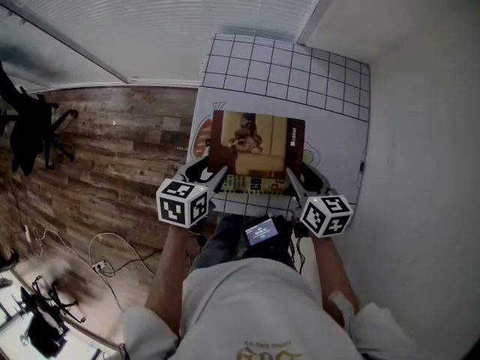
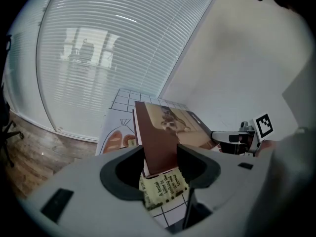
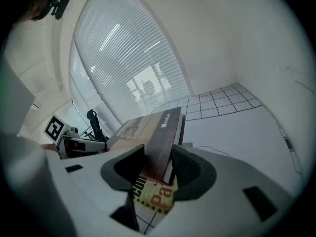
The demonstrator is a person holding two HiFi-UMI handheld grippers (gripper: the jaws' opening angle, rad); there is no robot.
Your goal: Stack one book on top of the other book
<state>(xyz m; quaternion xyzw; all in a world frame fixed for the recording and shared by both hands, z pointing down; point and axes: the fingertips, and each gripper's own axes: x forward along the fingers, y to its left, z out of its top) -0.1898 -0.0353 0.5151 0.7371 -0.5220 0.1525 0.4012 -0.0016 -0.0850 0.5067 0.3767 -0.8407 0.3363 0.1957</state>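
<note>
A brown book (image 1: 257, 142) with a dog on its cover sat in the middle of the head view, held by both tongs at its near edge. The left gripper (image 1: 217, 177) pinched the corner at 7 o'clock, and the right gripper (image 1: 294, 182) pinched the corner at 5 o'clock.

In the left gripper view, the left gripper (image 2: 160, 169) had its jaws closed over the brown book (image 2: 163, 132), one above the cover and one below. The right gripper view showed the right gripper (image 3: 158, 169) gripping the brown book (image 3: 158, 137) in the same way, with the spine running away toward 12 o'clock.

A yellow book (image 1: 255, 184) lay flat on the white grid mat (image 1: 300, 66), under the brown one. Only a strip of it showed, at the brown book's 6 o'clock edge. Its printed cover appeared below the jaws in both gripper views (image 2: 163, 189) (image 3: 153, 196). The pictures did not show whether the brown book rested on it or hung just above it.

An orange drawing (image 1: 199, 137) on the mat peeked out at the brown book's 9 o'clock side. A wooden floor (image 1: 112, 148) lay further out at 9 o'clock, and a white wall (image 1: 420, 126) stood at 3 o'clock.
</note>
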